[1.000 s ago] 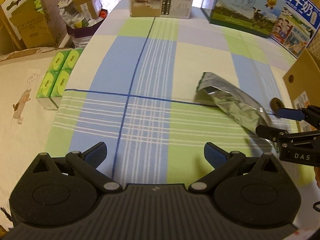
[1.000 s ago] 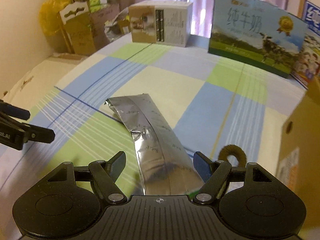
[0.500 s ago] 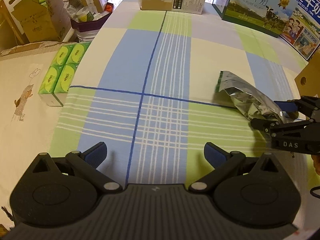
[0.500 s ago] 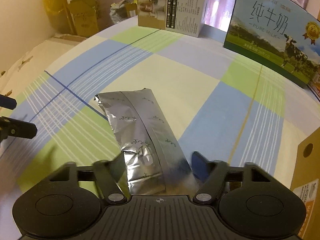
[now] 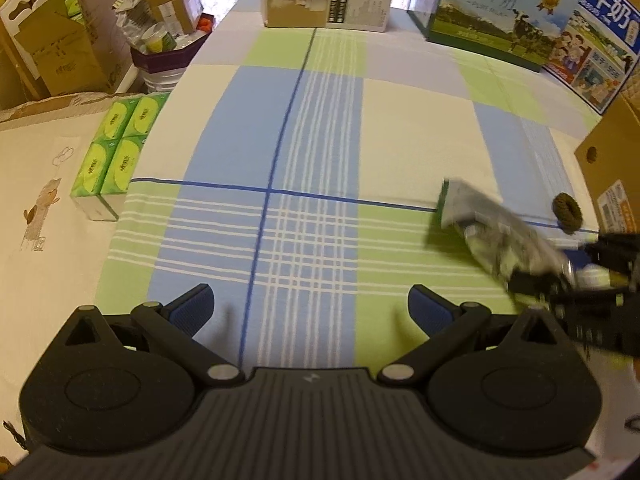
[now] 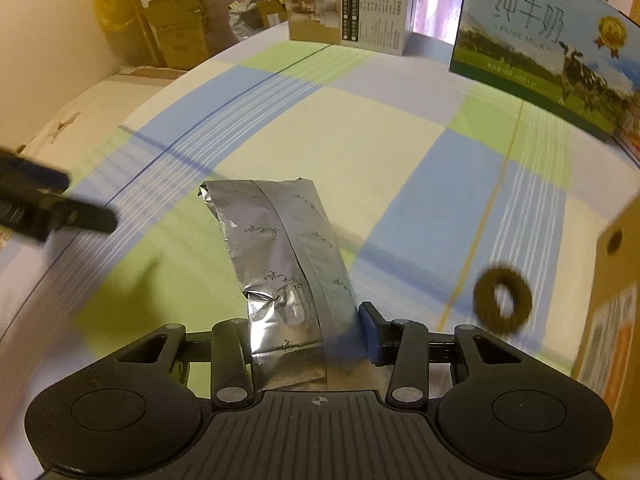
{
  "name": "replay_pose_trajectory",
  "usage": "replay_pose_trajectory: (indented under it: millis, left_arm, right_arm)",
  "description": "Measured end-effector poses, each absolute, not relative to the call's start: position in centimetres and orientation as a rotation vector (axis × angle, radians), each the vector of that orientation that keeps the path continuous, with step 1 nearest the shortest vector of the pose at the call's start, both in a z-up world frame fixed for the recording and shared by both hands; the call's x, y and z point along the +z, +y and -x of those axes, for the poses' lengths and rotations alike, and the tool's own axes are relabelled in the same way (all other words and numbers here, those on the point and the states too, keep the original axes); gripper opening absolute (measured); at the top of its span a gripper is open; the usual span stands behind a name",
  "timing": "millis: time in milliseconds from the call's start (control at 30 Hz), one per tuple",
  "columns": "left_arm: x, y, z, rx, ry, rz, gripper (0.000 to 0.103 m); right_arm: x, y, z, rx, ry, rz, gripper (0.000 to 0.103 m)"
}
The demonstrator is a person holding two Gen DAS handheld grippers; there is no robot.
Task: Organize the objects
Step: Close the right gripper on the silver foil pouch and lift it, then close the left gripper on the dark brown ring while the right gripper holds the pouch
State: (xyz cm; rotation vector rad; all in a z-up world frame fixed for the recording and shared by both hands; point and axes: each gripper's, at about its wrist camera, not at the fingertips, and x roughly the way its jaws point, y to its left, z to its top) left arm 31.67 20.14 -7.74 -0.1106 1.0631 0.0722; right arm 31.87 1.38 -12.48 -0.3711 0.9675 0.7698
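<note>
Between the fingers of the right claw (image 6: 306,330) a silver foil pouch (image 6: 280,256) is clamped at its near end; the rest of the pouch reaches forward from the claw, and its shadow falls on the checked cloth of the bed (image 6: 360,140) beneath, though whether the far end touches the cloth cannot be told; the pouch is creased and crumpled along its left half, and a flat seam runs down its length. Just right of the right claw a brown ring-shaped hair tie (image 6: 503,300) is seen on the cloth, blurred; beyond it, at the far right, the side of a brown cardboard box (image 6: 616,280) with a round hole is seen. Far ahead of the claw a milk carton box with a cow picture (image 6: 544,48) and a beige printed box (image 6: 348,4) are stood at the far edge of the bed. The left claw (image 5: 310,306) is held with its blue-padded fingers wide apart and nothing between them, above the green and blue checks; to its right the right claw (image 5: 560,276) and the held pouch (image 5: 492,224) are seen, blurred. Well to the left of the left claw a block of green tissue packs (image 5: 114,148) is seen beside the bed.
</note>
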Motion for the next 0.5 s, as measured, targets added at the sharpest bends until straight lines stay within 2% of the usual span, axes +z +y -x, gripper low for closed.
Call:
replay_pose_trajectory:
  millis: [233, 500]
  left_arm:
    - [-8.0, 17.3, -31.6, -0.014, 1.075, 0.064, 0.102]
    - [-9.0, 10.5, -32.8, -0.203, 1.075, -0.03, 0.101]
  right_arm:
    - [-12.0, -4.7, -27.5, 0.689, 1.007, 0.304, 0.04]
    - [-11.0, -15.0, -22.9, 0.436, 1.061, 0.182, 0.04]
